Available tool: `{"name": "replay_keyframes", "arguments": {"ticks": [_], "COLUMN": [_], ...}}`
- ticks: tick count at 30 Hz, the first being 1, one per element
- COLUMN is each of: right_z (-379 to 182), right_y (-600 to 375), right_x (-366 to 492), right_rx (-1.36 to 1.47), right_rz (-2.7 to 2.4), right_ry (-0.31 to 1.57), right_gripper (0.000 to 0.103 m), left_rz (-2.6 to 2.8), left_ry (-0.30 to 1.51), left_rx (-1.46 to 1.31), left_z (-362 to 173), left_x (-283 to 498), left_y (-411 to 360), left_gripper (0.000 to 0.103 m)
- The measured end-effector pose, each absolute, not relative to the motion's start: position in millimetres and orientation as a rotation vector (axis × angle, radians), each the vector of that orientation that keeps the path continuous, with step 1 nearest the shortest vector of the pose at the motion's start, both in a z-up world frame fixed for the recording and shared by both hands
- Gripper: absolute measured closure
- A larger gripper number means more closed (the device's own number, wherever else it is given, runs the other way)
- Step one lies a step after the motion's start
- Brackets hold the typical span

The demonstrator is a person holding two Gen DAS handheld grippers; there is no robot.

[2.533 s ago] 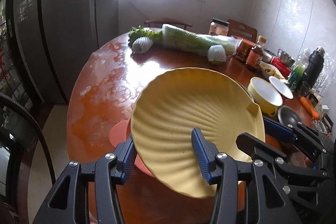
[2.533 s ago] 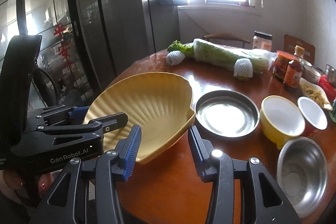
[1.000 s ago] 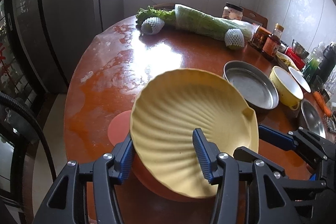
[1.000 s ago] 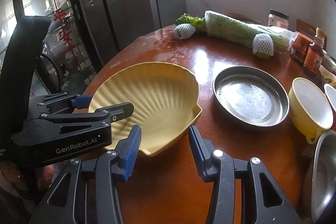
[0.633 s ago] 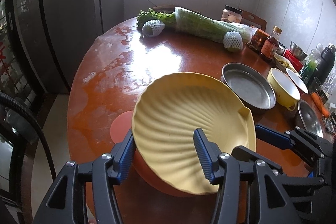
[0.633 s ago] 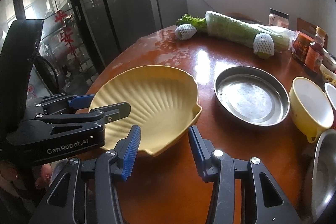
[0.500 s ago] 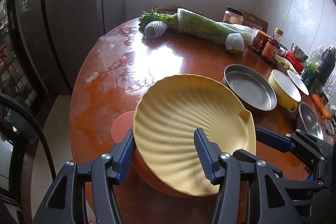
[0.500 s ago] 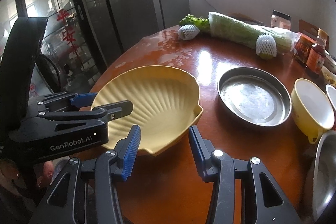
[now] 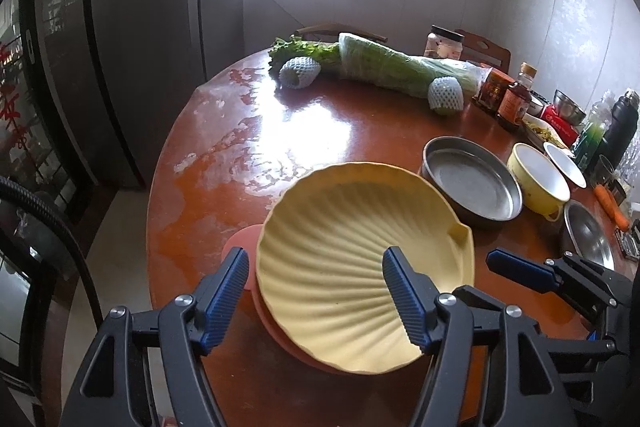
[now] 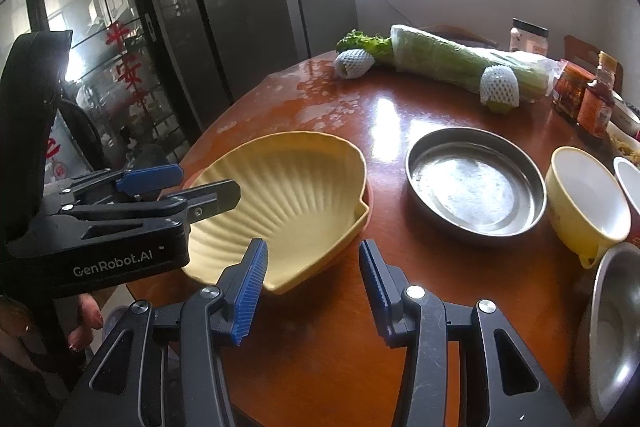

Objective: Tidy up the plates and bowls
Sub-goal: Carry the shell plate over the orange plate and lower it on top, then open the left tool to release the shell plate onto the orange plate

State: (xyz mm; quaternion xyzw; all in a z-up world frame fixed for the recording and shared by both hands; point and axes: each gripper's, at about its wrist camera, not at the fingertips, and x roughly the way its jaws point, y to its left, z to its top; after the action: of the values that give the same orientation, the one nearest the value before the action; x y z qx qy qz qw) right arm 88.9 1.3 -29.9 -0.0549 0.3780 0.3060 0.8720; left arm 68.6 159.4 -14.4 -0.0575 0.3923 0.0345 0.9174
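My left tongs [image 9: 316, 291] have just been spreading and now stand released around the near rim of the yellow shell plate [image 9: 360, 267], pads off it. The plate sits on the orange plate [image 9: 240, 239] at the near edge of the table [image 9: 328, 131]. My right tongs [image 10: 312, 279] are parted and empty, just beside the shell plate's corner. My worry: the shell plate looks tilted and overhangs the orange one, so if I pull the left tongs back carelessly, the inner pad could catch the ribbed rim and drag the stack off the edge. The steel pan [image 10: 476, 183], yellow bowl [image 10: 584, 203] and steel bowl [image 10: 616, 331] wait to the right, close enough that a swing of the right tongs might clip them
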Motion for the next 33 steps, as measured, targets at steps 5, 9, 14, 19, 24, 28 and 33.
{"name": "replay_keyframes", "arguments": {"ticks": [5, 9, 14, 19, 24, 28, 33], "right_z": [-23.4, -17.3, -9.5, -1.4, 6.8, 11.7, 18.4], "right_y": [-8.4, -16.7, -29.1, -42.3, -55.5, -66.3, -78.8], "right_x": [86.6, 85.1, 82.9, 79.6, 74.4, 69.1, 63.6], "right_rx": [-0.105, -0.101, -0.088, -0.070, -0.055, -0.051, -0.047], "right_rz": [0.618, 0.597, 0.577, 0.559, 0.539, 0.525, 0.509], "right_ry": [0.770, 0.751, 0.732, 0.710, 0.686, 0.671, 0.650], "right_gripper": [0.054, 0.053, 0.047, 0.044, 0.042, 0.041, 0.041], "left_rz": [0.063, 0.052, 0.040, 0.030, 0.020, 0.006, -0.013], "left_ry": [0.790, 0.781, 0.768, 0.751, 0.739, 0.736, 0.725], "left_rx": [-0.106, -0.093, -0.079, -0.065, -0.044, -0.029, -0.010], "left_z": [-7.9, -2.8, 3.9, 12.0, 18.7, 22.3, 29.7], "left_x": [64.0, 62.3, 58.4, 53.4, 48.2, 45.1, 43.0], "left_y": [149.9, 140.8, 130.1, 119.3, 107.0, 95.6, 81.3], "left_gripper": [0.031, 0.030, 0.030, 0.030, 0.029, 0.029, 0.029]}}
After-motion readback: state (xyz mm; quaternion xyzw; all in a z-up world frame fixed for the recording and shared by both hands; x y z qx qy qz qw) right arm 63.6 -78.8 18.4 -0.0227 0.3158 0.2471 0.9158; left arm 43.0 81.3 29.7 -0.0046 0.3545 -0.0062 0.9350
